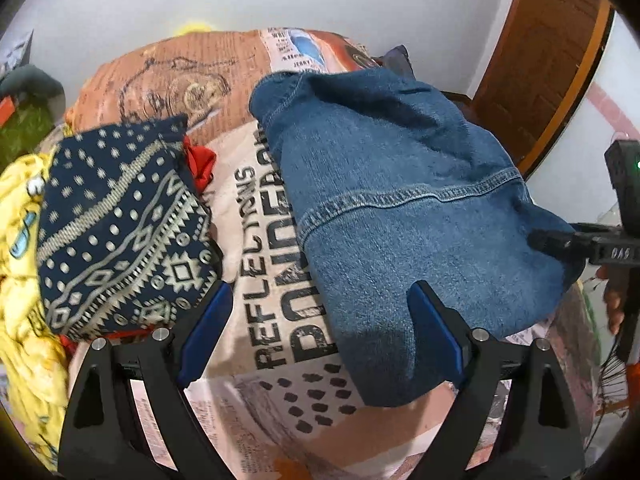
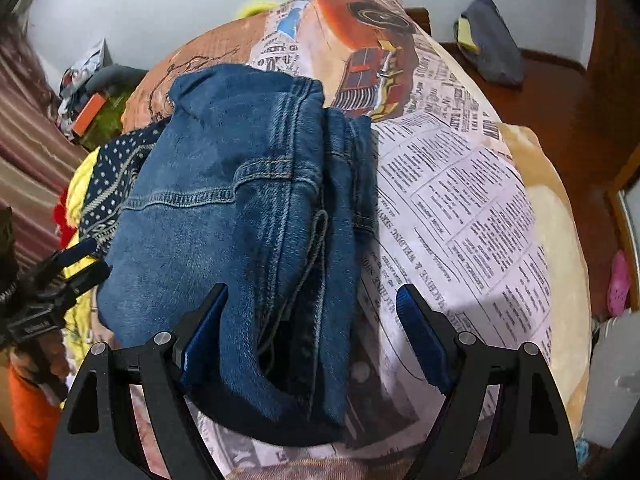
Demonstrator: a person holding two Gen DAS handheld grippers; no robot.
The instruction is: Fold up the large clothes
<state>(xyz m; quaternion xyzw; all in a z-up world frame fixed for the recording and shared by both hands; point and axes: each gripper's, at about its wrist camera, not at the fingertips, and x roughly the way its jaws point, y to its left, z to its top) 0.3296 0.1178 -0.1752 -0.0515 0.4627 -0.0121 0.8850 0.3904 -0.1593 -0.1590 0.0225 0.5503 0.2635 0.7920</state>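
Folded blue denim jeans (image 1: 404, 216) lie on a bed covered with a newspaper-print sheet (image 1: 256, 264). My left gripper (image 1: 320, 308) is open just above the sheet, its right finger over the jeans' near edge. My right gripper (image 2: 312, 312) is open over the jeans (image 2: 240, 220), which fill the space between its fingers. Neither gripper holds cloth. The right gripper (image 1: 560, 240) shows at the jeans' right edge in the left wrist view. The left gripper (image 2: 76, 264) shows at the jeans' left edge in the right wrist view.
A folded navy patterned cloth (image 1: 120, 224) lies left of the jeans, on yellow printed fabric (image 1: 24, 280) and a red garment (image 1: 200, 164). A wooden door (image 1: 540, 60) stands at right. A grey bag (image 2: 492, 40) leans on the far wall. Clutter (image 2: 88, 92) lies beside the bed.
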